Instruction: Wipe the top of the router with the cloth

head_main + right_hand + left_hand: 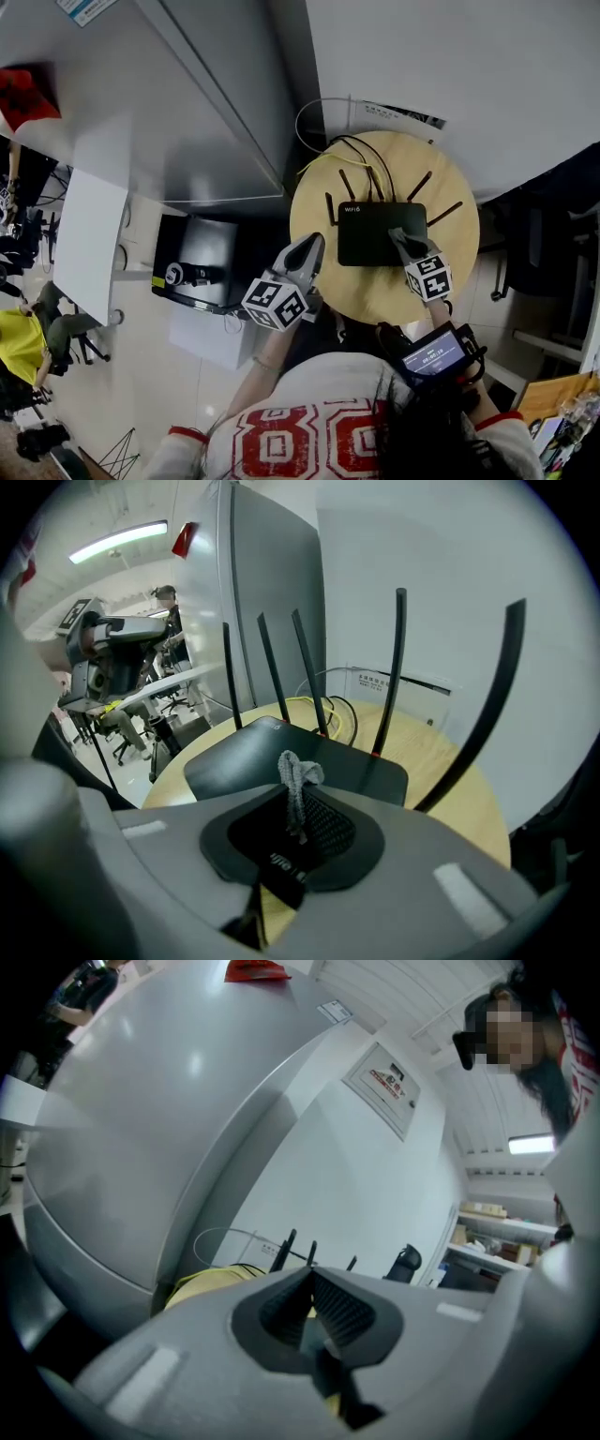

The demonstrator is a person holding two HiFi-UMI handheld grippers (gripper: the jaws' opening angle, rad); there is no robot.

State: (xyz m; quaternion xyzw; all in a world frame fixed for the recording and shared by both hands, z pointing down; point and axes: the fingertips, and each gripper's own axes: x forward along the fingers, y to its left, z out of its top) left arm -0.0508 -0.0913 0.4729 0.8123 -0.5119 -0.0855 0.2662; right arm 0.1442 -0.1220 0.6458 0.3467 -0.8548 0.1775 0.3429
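A black router [370, 234] with several upright antennas lies on a round wooden table [375, 159]. My right gripper [401, 234] rests over the router's right part, shut on a small grey cloth [298, 772] whose tuft sticks out past the jaw tips above the router's top [281, 752]. My left gripper [314, 246] hovers at the table's left edge, beside the router, jaws together with nothing between them. The left gripper view shows that gripper [310, 1274] with only the antenna tips [291, 1241] beyond it.
Yellow and white cables [319, 122] loop behind the router near the white wall. A tall grey cabinet [169, 112] stands left of the table, a black box [192, 262] on the floor below it. A dark chair [534, 244] is at the right.
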